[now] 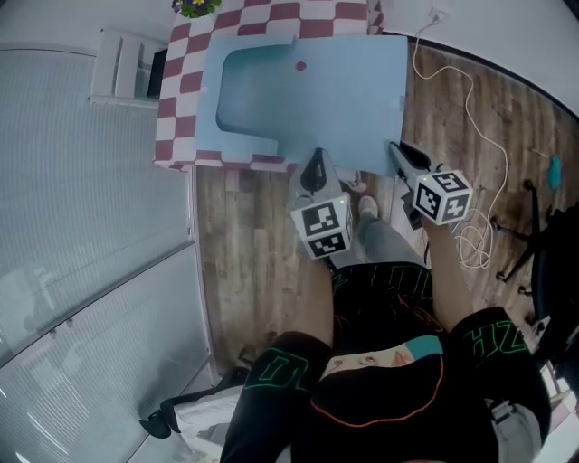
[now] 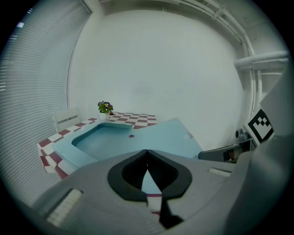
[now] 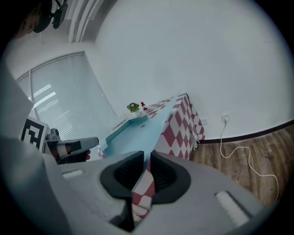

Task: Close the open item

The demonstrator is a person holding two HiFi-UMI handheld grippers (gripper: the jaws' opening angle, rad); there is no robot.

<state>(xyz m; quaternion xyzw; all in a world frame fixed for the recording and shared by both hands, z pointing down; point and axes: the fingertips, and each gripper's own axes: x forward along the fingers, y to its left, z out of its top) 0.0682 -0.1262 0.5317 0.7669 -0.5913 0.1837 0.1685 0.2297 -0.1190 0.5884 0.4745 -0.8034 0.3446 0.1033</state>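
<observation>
A light-blue open item (image 1: pixel 308 90) lies on the table with the red-and-white checkered cloth (image 1: pixel 181 90). It has a sunken tray part at the left and a flat flap spread to the right and over the near edge. My left gripper (image 1: pixel 317 163) hovers just off that near edge, its tips together with nothing between them. My right gripper (image 1: pixel 396 146) is at the flap's near right corner, its jaws a narrow slit apart and empty. The left gripper view looks over the blue item (image 2: pixel 138 142); the right gripper view shows it (image 3: pixel 138 133) side-on.
A small flower pot (image 1: pixel 194 7) stands at the table's far left corner. A white chair (image 1: pixel 122 68) is left of the table, and window blinds (image 1: pixel 81 226) run along the left. A white cable (image 1: pixel 475 136) and a black stand base (image 1: pixel 525 235) lie on the wooden floor at the right.
</observation>
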